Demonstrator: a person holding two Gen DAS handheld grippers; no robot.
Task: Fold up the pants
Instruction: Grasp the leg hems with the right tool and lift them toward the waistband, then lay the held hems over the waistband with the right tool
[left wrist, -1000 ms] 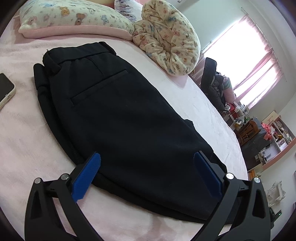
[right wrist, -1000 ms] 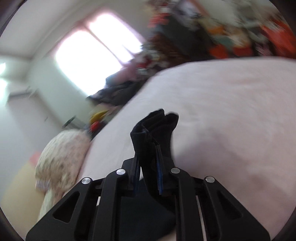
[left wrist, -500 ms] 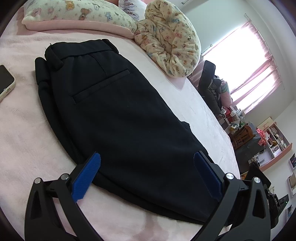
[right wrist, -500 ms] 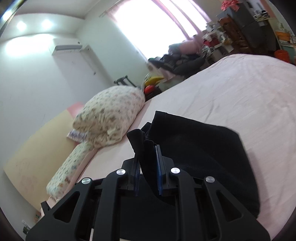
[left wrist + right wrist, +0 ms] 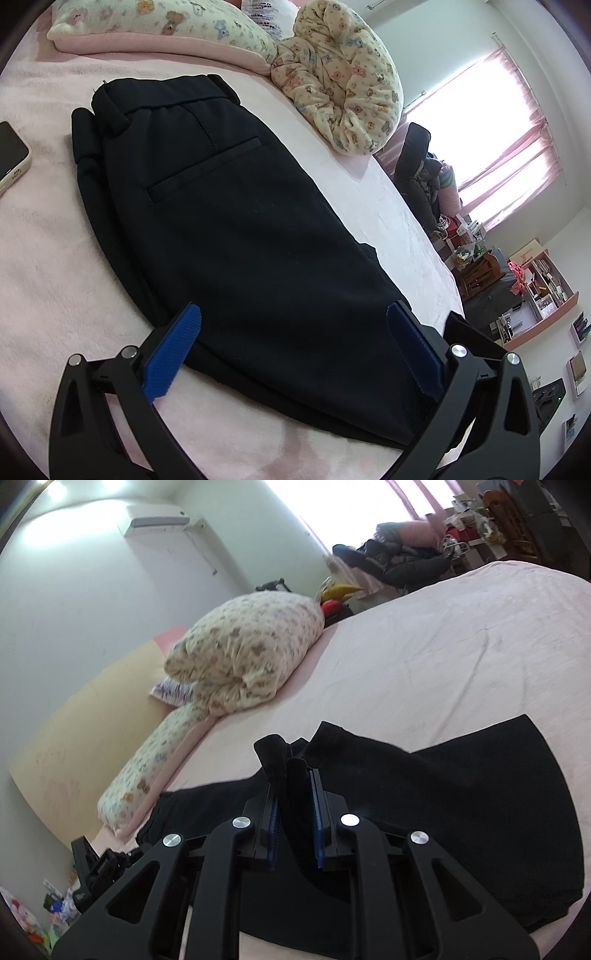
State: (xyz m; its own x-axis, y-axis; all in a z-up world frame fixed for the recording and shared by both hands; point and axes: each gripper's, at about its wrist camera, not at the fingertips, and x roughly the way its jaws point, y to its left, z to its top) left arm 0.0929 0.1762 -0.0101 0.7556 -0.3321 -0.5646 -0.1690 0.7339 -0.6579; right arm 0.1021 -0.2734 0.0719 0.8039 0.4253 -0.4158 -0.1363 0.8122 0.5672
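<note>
Black pants [image 5: 236,229] lie folded lengthwise on the pink bed, waistband and back pocket toward the pillows. My left gripper [image 5: 295,336] is open, its blue pads straddling the near part of the pants just above them. In the right wrist view my right gripper [image 5: 293,790] is shut on a bunched black hem of the pants [image 5: 461,805], held over the rest of the cloth spread on the bed.
A phone [image 5: 11,155] lies on the bed left of the waistband. Bear-print pillows [image 5: 155,22] and a rolled quilt [image 5: 340,81] sit at the head of the bed [image 5: 44,266]; the quilt also shows in the right wrist view [image 5: 247,650]. Chair and shelves stand beyond the bed edge.
My right gripper has swung with the hem from the foot of the bed toward the pillows, bringing it over the pants. My left gripper has barely moved.
</note>
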